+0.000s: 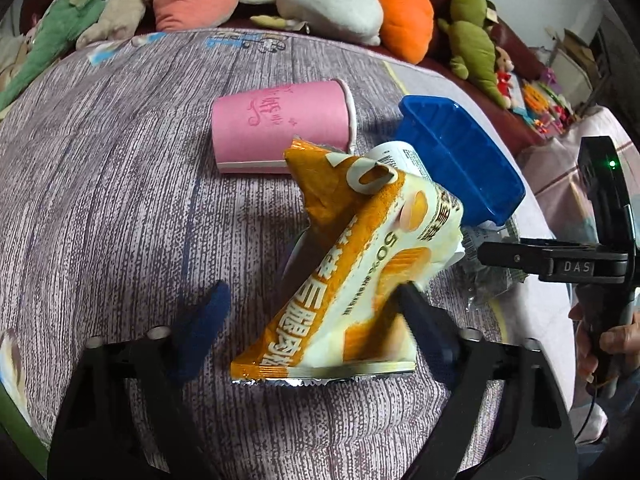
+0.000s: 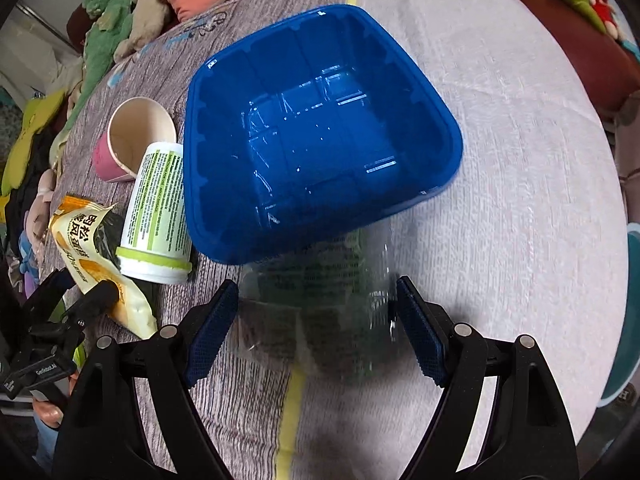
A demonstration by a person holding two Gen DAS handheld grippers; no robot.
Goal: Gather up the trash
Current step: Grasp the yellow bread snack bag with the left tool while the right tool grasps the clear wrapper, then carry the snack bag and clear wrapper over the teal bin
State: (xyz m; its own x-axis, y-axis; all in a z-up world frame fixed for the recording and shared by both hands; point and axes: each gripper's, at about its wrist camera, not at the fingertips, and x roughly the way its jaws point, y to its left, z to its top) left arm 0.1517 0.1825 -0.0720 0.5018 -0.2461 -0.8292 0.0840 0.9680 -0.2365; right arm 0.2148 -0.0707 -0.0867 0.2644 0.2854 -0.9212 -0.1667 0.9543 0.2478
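An orange and white snack wrapper (image 1: 360, 264) lies between the fingers of my open left gripper (image 1: 312, 320); the right finger touches its side. The wrapper also shows in the right wrist view (image 2: 92, 248). A pink paper cup (image 1: 280, 128) lies on its side beyond it. A white tub with a green label (image 2: 158, 216) lies beside the blue plastic bin (image 2: 320, 136). My right gripper (image 2: 316, 328) is open around a clear crumpled plastic wrapper (image 2: 320, 300), just in front of the bin. The bin is empty.
Plush toys (image 1: 404, 20) line the far edge on a dark red sofa. The cloth-covered table (image 1: 100, 200) has a yellow tape line (image 2: 292, 412). A teal object (image 2: 628, 320) sits at the right edge. My right gripper shows in the left wrist view (image 1: 520, 260).
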